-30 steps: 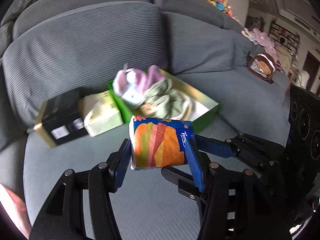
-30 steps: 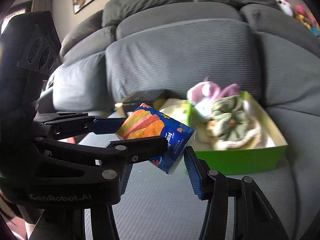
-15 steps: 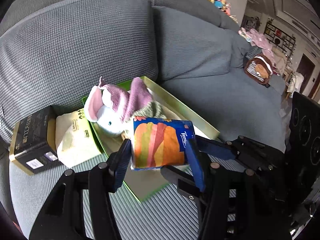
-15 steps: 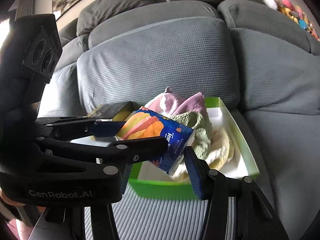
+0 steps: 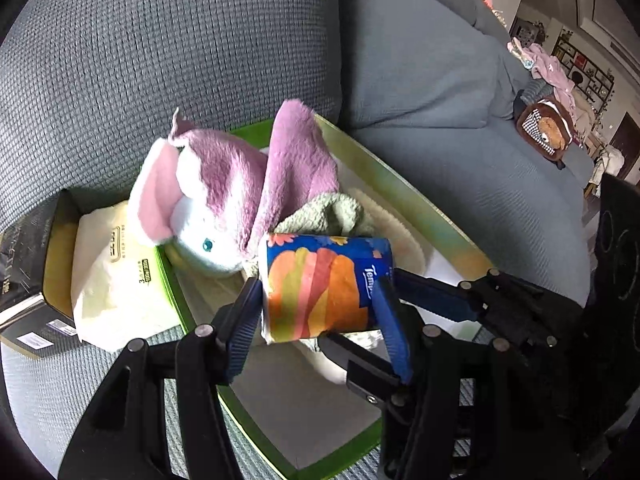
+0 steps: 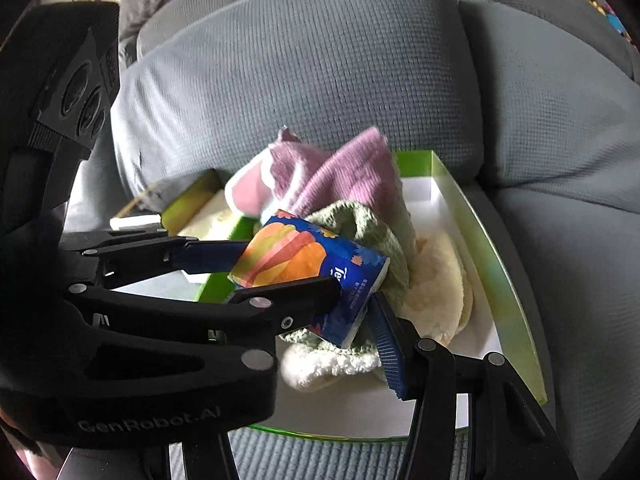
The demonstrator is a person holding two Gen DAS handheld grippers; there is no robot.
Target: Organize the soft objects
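A blue and orange tissue pack point(image 5: 324, 284) is held between both grippers above the green tray point(image 5: 404, 188). My left gripper point(image 5: 320, 312) is shut on its two sides. My right gripper point(image 6: 320, 304) also grips the pack point(image 6: 308, 268), reaching in from the right in the left wrist view. A pink and white plush rabbit point(image 5: 224, 200), a green knit cloth point(image 6: 360, 232) and a cream fleece piece point(image 6: 436, 280) lie in the tray point(image 6: 504, 264).
The tray rests on a grey sofa point(image 5: 200, 40) against its back cushions. A cream tissue pack point(image 5: 116, 264) and a black and gold box point(image 5: 28, 280) lie left of the tray. A brown plush bag point(image 5: 548, 128) sits far right.
Both grippers have carried the tissue pack forward from in front of the tray to above its contents. The tray and rabbit now appear much closer.
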